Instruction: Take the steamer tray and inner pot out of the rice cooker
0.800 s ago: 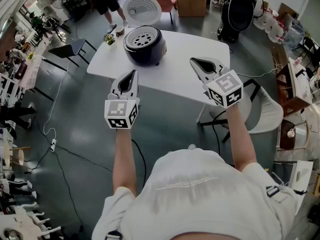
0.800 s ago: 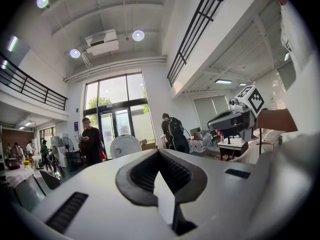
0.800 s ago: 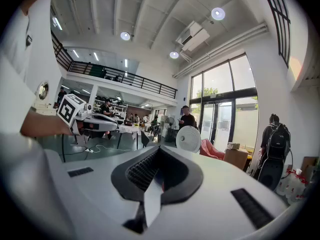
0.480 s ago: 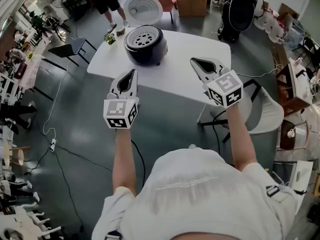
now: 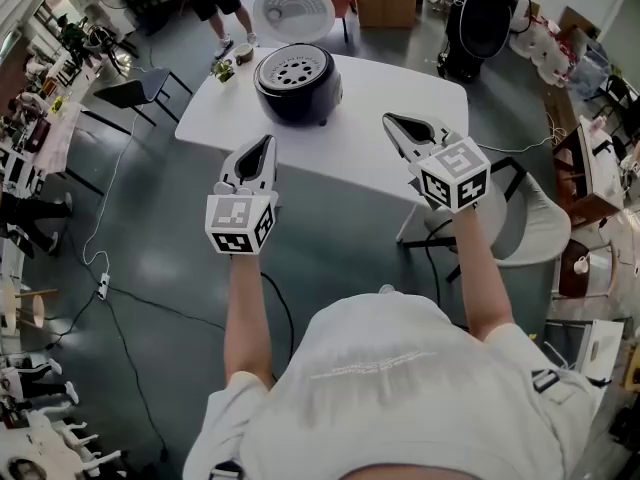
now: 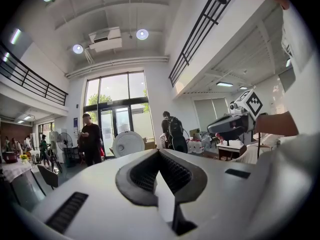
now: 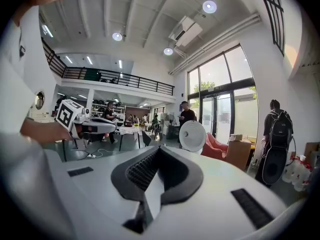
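Both shut and empty, the left gripper (image 5: 262, 146) sits nearer than the right gripper (image 5: 392, 121) — the rice cooker (image 5: 297, 88) lies ahead, between them.

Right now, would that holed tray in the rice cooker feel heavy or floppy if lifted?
Probably light: the steamer tray is full of holes. Likely stiff, as it keeps a flat round shape across the rice cooker. It seems to sit snug in the rim, so it might catch.

Inner pot hidden under steamer tray (image 5: 297, 71) — corner bits (image 5: 224, 72) too small to ID.
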A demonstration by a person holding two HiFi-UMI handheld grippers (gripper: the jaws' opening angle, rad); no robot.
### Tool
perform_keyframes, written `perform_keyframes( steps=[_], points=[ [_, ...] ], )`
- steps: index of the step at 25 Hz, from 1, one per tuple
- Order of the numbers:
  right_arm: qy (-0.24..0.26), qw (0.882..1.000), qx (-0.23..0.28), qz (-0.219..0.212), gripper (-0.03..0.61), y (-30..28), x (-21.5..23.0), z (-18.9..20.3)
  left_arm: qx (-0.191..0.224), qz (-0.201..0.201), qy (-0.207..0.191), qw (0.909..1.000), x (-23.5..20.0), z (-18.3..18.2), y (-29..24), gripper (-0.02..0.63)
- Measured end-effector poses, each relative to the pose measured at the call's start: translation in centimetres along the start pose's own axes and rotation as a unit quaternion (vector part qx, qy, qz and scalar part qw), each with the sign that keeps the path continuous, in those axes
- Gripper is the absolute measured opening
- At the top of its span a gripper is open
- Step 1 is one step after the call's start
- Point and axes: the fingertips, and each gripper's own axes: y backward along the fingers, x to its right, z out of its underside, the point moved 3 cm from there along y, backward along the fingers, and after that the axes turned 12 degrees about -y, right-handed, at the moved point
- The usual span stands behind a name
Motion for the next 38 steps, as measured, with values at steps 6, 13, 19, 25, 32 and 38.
perform_keyframes(
  steps=[6, 13, 19, 25, 32, 38],
  points=[
    [-0.003, 1.0, 0.005, 0.014, 0.026, -1.3, -1.2, 0.4, -0.002, -0.005, 0.005, 1.0, -1.8, 1.5, 1.1, 0.017],
    [0.002, 1.0, 0.002, 0.002, 0.219, -3.0, -3.5, 0.8, -0.006, -0.009, 0.013, 0.9999, -4.2, 3.4, 2.7, 0.172],
    [-0.005, 1.0, -0.003, 0.007, 0.232, -3.8, -4.4, 1.3, -0.02, 0.011, 0.01, 0.9997, -4.1, 4.5, 3.6, 0.181],
    [-0.009, 1.0, -0.02, 0.019, 0.232, -4.1, -4.3, 2.3, -0.037, 0.006, 0.023, 0.999, -4.4, 6.0, 3.7, 0.179],
    [-0.009, 1.0, -0.014, 0.026, 0.232, -5.2, -2.8, 1.6, -0.042, -0.001, 0.034, 0.9985, -5.3, 6.7, 2.1, 0.176],
    [-0.026, 0.999, -0.008, 0.022, 0.232, -8.3, -0.1, 1.5, -0.05, 0.007, 0.037, 0.998, -6.7, 7.6, -1.0, 0.164]
  ],
)
